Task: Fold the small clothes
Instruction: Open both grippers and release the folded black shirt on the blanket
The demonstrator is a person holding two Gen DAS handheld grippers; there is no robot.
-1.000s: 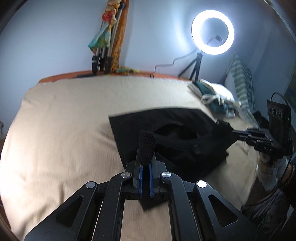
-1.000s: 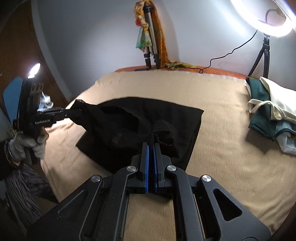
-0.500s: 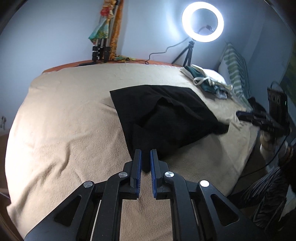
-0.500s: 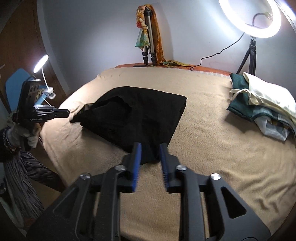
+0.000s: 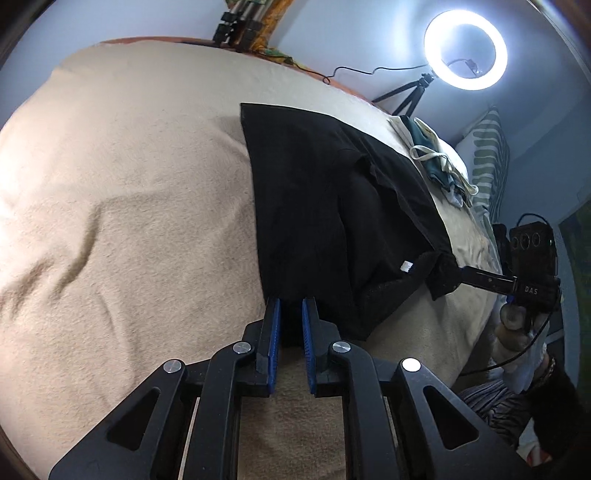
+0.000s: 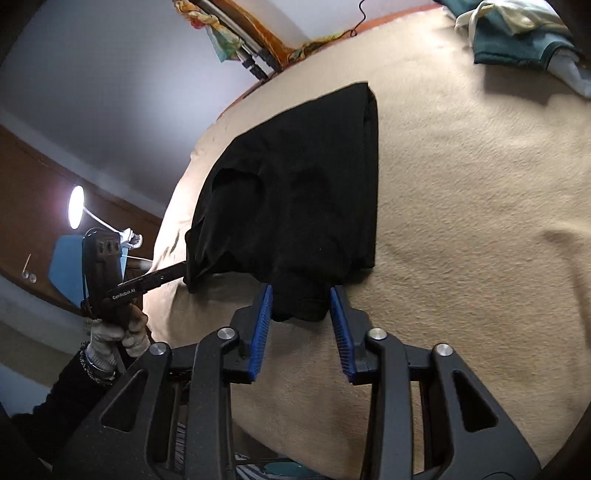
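A black garment (image 5: 332, 210) lies folded on the beige blanket (image 5: 129, 203); it also shows in the right wrist view (image 6: 295, 192). My left gripper (image 5: 291, 306) is open, its blue pads either side of the garment's near left corner. My right gripper (image 6: 301, 295) is open, its pads wide apart around the near right corner, which lies loose between them. The right gripper's tips show in the left view (image 5: 461, 275) at that corner. The left gripper's tips show in the right view (image 6: 181, 267) at the garment's left edge.
A pile of green and white clothes (image 5: 436, 162) lies at the far right of the bed, also in the right wrist view (image 6: 517, 40). A ring light on a tripod (image 5: 465, 50) stands behind it. Folded tripods (image 5: 236, 26) lean on the back wall. A desk lamp (image 6: 77, 206) glows at left.
Both grippers let go of the raised garment corners, which dropped flat. They pulled back, then came in low again with jaws open around the near corners.
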